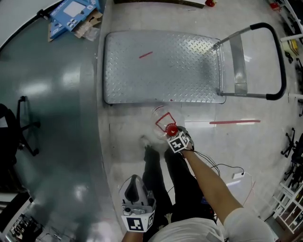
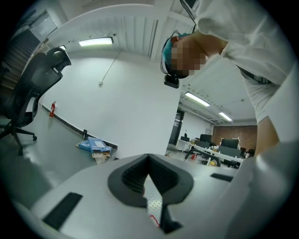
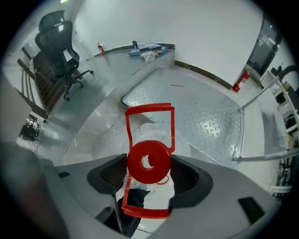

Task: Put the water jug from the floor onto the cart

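The clear water jug stands on the floor just in front of the cart's steel deck. It has a red cap and a red wire handle. My right gripper points steeply down over the cap. In the right gripper view the cap sits between the open jaws of that gripper, with the handle beyond. My left gripper hangs low beside the person's legs, shut and empty. In the left gripper view this gripper shows its pads meeting.
The cart's push handle rises at its right end. Blue boxes lie against the far wall and an office chair stands at the left. A red tape strip marks the floor. Shelving lines the right edge.
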